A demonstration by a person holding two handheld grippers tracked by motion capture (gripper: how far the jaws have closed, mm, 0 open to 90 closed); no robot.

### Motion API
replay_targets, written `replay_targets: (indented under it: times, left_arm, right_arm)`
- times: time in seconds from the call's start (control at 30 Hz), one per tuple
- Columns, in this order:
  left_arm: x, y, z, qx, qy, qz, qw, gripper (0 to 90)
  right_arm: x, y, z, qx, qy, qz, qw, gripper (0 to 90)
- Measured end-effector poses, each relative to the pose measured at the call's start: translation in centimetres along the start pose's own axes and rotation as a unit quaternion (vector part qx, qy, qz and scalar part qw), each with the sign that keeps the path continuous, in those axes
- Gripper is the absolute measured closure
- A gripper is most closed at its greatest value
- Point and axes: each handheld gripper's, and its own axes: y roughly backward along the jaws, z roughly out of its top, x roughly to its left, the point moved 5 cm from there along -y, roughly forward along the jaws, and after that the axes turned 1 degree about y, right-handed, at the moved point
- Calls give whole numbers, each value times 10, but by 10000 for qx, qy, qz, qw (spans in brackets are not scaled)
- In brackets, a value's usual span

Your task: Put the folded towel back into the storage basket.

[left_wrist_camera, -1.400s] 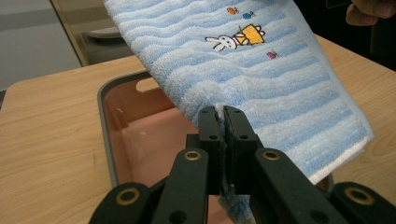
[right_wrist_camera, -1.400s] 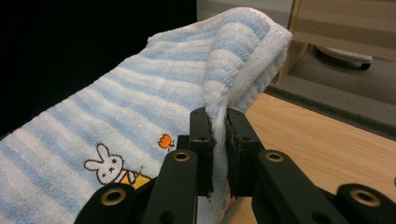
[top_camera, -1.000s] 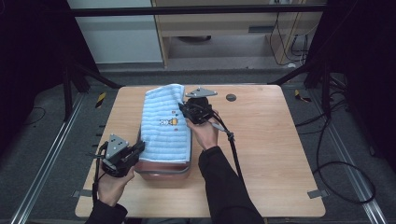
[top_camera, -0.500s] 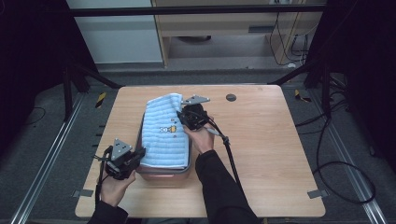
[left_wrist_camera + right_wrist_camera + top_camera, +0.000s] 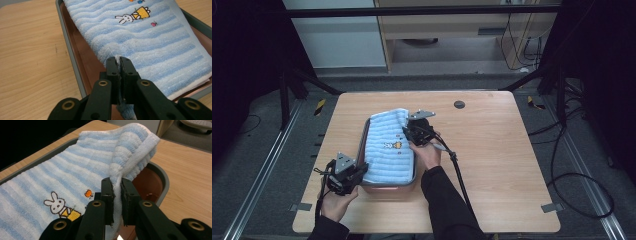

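Observation:
A folded light-blue striped towel point(image 5: 389, 147) with an embroidered rabbit point(image 5: 126, 18) lies over a reddish-brown tray with a grey rim point(image 5: 387, 189) on the wooden table. My left gripper point(image 5: 354, 172) is at the tray's near left corner, shut on the towel's near corner point(image 5: 117, 58). My right gripper point(image 5: 412, 131) is at the towel's far right side, shut on a raised fold of its edge point(image 5: 117, 176). That far edge point(image 5: 140, 142) stands up above the tray's brown inside point(image 5: 147, 182). Both forearms come in from the table's near side.
A small dark round disc point(image 5: 459, 104) sits on the table point(image 5: 502, 165) at the far right. Cables trail from both grippers toward the near edge. Dark frame legs stand around the table; bare wood lies right of the tray.
Both grippers have come down with the towel, lowering it onto the tray. The far end of the towel now sits lower and flatter than before.

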Motion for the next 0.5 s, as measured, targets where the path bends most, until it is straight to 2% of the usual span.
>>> replay_targets:
  times: [0.2, 0.27, 0.3, 0.4, 0.5]
  left_arm:
    - [0, -4, -4, 102, -8, 28, 9999, 857]
    - [0, -5, -4, 148, -24, 29, 9999, 851]
    - [0, -6, -5, 176, -9, 30, 9998, 845]
    - [3, -9, -7, 190, 28, 116, 9997, 774]
    - [4, -8, -5, 117, 71, 136, 9998, 708]
  right_arm:
    - [0, -4, -7, 88, -14, -16, 10000, 810]
    - [1, -5, -8, 131, 31, -35, 9999, 804]
    - [2, -8, -11, 219, 123, -61, 9997, 772]
    - [3, -10, -15, 271, 280, -157, 9991, 714]
    - [3, -7, -16, 229, 297, -181, 9991, 654]
